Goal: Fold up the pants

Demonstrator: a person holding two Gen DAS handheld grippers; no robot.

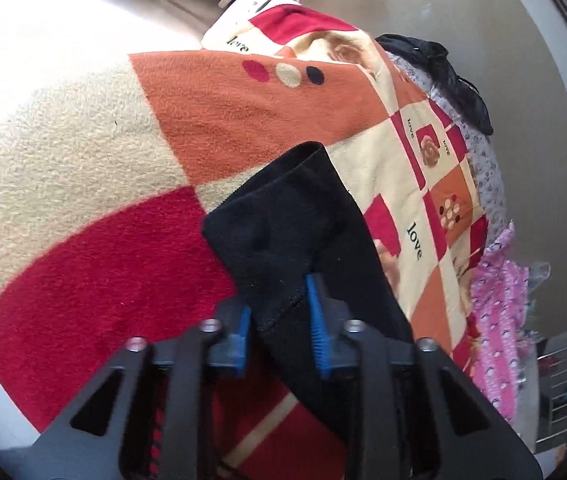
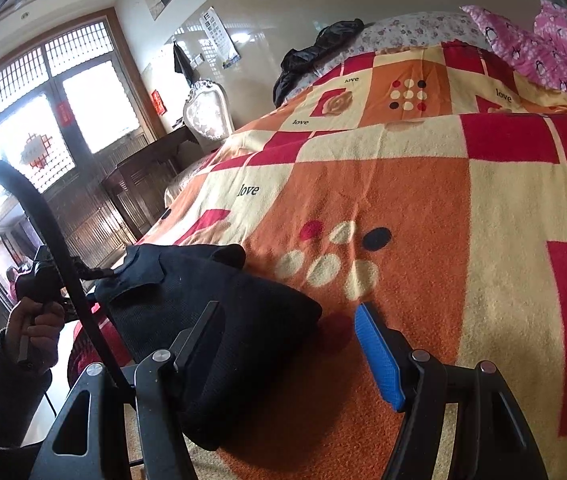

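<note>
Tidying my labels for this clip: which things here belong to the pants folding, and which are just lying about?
Job:
black pants
left gripper
right gripper
patterned blanket

Lying about:
pink penguin bedding
black jacket
white chair
wall calendar

Black pants (image 1: 291, 220), bunched and creased on the patchwork blanket; hemmed end raised; partly folded

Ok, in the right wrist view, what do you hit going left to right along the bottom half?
Person's hand holding the left gripper → black pants → right gripper's blue finger pad → patchwork blanket.
</note>
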